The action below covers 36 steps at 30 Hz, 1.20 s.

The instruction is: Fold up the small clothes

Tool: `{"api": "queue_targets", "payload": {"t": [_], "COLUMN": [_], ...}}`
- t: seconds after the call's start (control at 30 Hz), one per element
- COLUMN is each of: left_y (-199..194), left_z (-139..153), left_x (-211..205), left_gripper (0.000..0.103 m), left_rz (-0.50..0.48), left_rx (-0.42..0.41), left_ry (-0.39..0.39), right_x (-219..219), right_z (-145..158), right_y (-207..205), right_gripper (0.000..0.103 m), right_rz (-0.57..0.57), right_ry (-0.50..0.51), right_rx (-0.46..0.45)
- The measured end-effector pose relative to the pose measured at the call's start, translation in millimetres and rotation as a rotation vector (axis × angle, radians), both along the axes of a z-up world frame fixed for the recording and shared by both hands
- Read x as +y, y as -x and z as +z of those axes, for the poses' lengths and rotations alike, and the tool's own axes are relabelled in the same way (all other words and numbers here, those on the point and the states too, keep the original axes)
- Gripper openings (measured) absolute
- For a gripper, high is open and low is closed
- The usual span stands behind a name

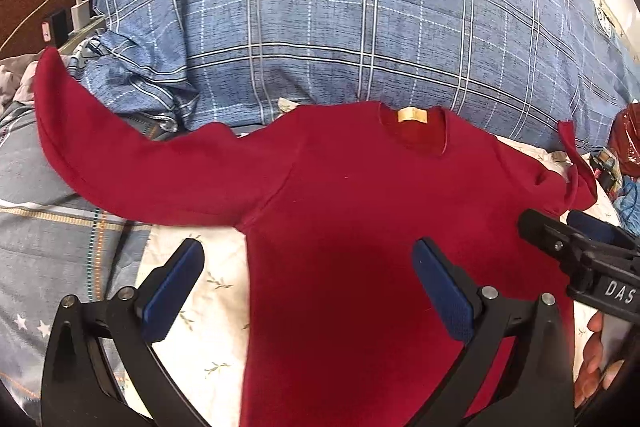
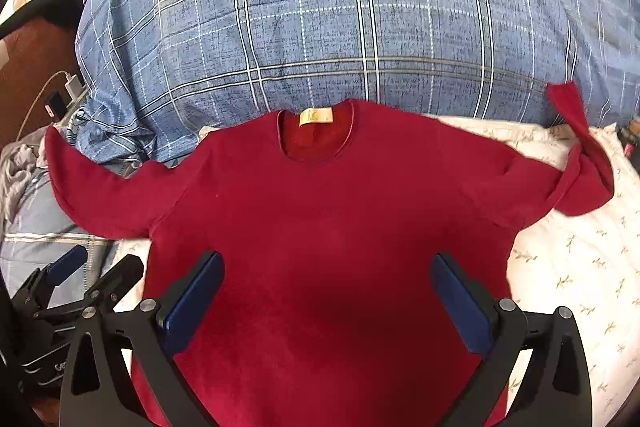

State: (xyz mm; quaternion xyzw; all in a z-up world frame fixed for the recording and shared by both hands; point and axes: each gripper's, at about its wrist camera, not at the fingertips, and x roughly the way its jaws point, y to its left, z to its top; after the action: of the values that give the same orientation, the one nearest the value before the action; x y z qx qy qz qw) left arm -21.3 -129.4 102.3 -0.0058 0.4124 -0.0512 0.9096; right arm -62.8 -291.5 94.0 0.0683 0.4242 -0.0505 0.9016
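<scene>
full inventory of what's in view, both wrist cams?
red long-sleeved knit top: 1, red, spread flat on the bed, collar away from the cameras
yellow neck label: 1, yellow, inside the collar
blue plaid quilt: 1, blue with white lines, heaped behind the top
white floral sheet: 1, white, under the top
white charger with cable: 1, white, far left
left gripper: 1, black, blue fingers, open over the top
right gripper: 1, same, open

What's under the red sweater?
The red sweater lies on a white leaf-print sheet, visible at both sides of its body. Its left sleeve reaches onto a grey plaid cover. Beneath the body itself is covered.
</scene>
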Motion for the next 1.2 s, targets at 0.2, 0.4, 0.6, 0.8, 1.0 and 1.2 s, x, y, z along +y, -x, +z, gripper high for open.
{"api": "queue_targets", "payload": {"t": [0.2, 0.4, 0.6, 0.8, 1.0, 1.2], "left_y": [-4.7, -7.3, -10.3, -14.3, -17.8, -21.7], "left_z": [-4.5, -9.4, -11.5, -14.1, -17.5, -20.7], "left_x": [-6.4, -9.1, -5.8, -1.6, 2.9, 7.6], "left_gripper": [0.103, 0.103, 0.103, 0.103, 0.103, 0.103], "left_rz": [0.003, -0.003, 0.005, 0.016, 0.031, 0.042], "left_rx": [0.008, 0.017, 0.019, 0.020, 0.025, 0.030], "left_ry": [0.010, 0.008, 0.010, 0.006, 0.004, 0.008], "right_x": [-0.9, -4.0, -3.2, 3.6, 8.0, 10.3], "right_z": [0.3, -3.3, -6.7, -13.1, -16.8, -20.3], "right_y": [-2.2, -7.2, -10.8, -15.6, -19.0, -22.9], "right_gripper": [0.102, 0.103, 0.103, 0.102, 0.102, 0.101], "right_rz": [-0.019, -0.032, -0.029, -0.016, -0.004, 0.000], "right_ry": [0.075, 0.084, 0.076, 0.110, 0.119, 0.127], "right_rx": [-0.048, -0.056, -0.042, -0.020, -0.016, -0.007]}}
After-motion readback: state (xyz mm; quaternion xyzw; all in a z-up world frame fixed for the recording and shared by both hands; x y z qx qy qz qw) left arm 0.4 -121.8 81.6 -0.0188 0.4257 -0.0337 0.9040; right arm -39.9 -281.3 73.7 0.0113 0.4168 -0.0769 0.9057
